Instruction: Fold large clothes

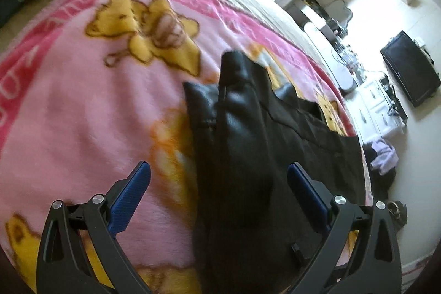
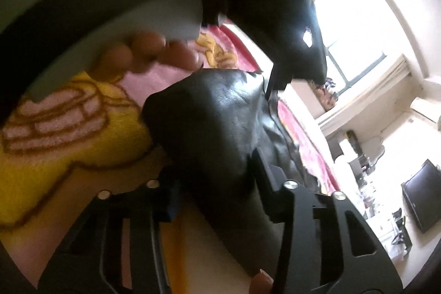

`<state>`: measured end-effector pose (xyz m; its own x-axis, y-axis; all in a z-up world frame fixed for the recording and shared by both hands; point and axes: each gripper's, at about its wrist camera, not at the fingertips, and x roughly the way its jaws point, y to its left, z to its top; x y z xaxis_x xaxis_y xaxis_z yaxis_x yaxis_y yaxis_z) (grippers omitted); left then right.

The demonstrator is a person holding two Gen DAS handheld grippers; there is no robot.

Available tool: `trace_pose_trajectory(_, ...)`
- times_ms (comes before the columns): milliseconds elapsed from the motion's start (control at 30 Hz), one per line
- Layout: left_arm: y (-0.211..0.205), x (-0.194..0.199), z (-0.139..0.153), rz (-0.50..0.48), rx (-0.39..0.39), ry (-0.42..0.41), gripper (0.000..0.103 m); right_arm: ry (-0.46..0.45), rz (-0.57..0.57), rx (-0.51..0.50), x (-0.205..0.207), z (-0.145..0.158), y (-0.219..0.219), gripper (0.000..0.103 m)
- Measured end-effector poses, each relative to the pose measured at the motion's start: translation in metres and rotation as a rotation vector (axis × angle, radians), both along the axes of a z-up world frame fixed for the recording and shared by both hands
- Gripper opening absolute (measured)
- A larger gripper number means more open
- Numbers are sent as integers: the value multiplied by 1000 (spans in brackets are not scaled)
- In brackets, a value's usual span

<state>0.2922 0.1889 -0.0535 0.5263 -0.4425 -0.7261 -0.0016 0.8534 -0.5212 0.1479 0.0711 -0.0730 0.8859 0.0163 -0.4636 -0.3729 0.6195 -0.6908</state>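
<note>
**Slippery black jacket may slide out of the fold**

The black jacket (image 1: 248,134) lies on the pink bear blanket (image 1: 82,106), which I take as the landmark. The garment sits on the part of the blanket nearest to the room side, and a long panel of it runs away toward the far blanket border. Its surface is shiny, like leather, so I judge it smooth and rather stiff.

The left gripper (image 1: 219,181) hangs over the near end of the jacket. Its blue pads (image 1: 132,197) stand wide apart, one on each side of a dark fold, and they do not press anything. So this claw is released.

In the right wrist view, the right gripper (image 2: 212,183) has a thick bulge of the jacket (image 2: 215,128) between its two fingers. The fingers seem to touch the material on both sides, but the picture is blurred and the left finger is in shadow, so I cannot tell if it really clenches. Above, the person's hand (image 2: 148,54) holds the other device over the blanket.

Possible troubles, in my judgement:
- The bulge is thick and smooth; a weak pinch can let it slip when lifted.
- The stiff material can spring back open after folding.
- The soft blanket can be caught together with the jacket if a finger goes too low.
- The long far panel can drag and twist the fold.
</note>
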Motion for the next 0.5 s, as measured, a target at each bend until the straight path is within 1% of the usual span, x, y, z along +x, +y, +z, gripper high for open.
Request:
trace_pose_trajectory(100,-5,4,-6,-5,2,18,97,-15,-2,42,-3,11,-9,25)
trace_pose_trajectory(133,-6,5,-7,-4,-15,21,97,-17,-1,53,-3,13,-12,23)
trace_pose_trajectory(167,-6,6,-8,-3,-41,26,95,-17,1,65,0,17,-14,23)
trace_pose_trajectory(200,-8,7,-7,-8,-78,35,83,-23,1,77,-1,21,-17,21)
trace_pose_trajectory(233,-10,8,-6,-17,-101,37,76,-28,1,83,2,22,-19,20)
trace_pose_trajectory(267,-16,8,-1,-28,-111,32,64,-33,4,92,2,26,-22,20)
trace_pose_trajectory(300,-21,8,4,-37,-101,24,52,-34,4,101,1,28,-24,19)
trace_pose_trajectory(333,-28,8,11,-43,-79,11,49,-35,2,114,2,32,-27,18)
trace_pose_trajectory(400,-41,6,31,-56,-40,-31,40,-60,-10,142,1,40,-35,16)
trace_pose_trajectory(500,-63,1,64,-75,-3,-95,37,-100,-39,218,-2,62,-55,15)
